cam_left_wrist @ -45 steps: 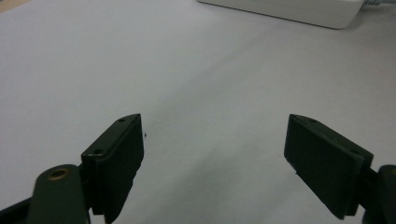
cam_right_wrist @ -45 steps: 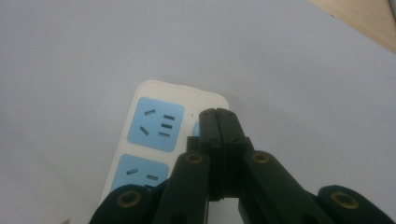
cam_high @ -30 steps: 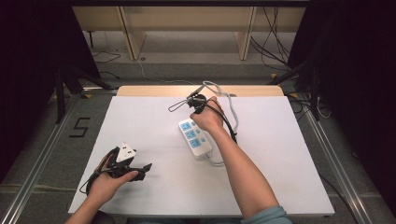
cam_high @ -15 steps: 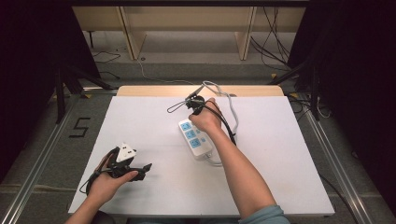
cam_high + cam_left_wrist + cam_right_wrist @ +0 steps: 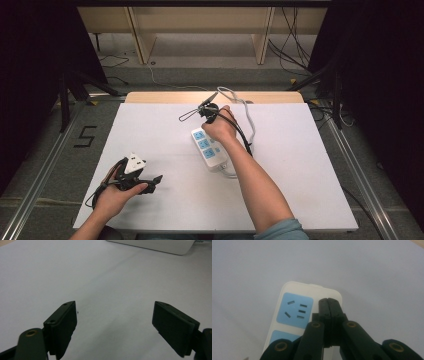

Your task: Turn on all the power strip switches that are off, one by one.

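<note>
Just below the closed right gripper (image 5: pixel 329 305) lies the power strip (image 5: pixel 294 315); left gripper (image 5: pixel 115 327) gapes.

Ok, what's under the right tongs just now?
The white power strip lies under the right tongs, which are shut with nothing between them. One blue socket panel shows fully; the next is mostly hidden by the tongs.

The only mark I can read is a black numeral "5" (image 5: pixel 86 136) on the grey floor (image 5: pixel 45 150) left of the table.
</note>
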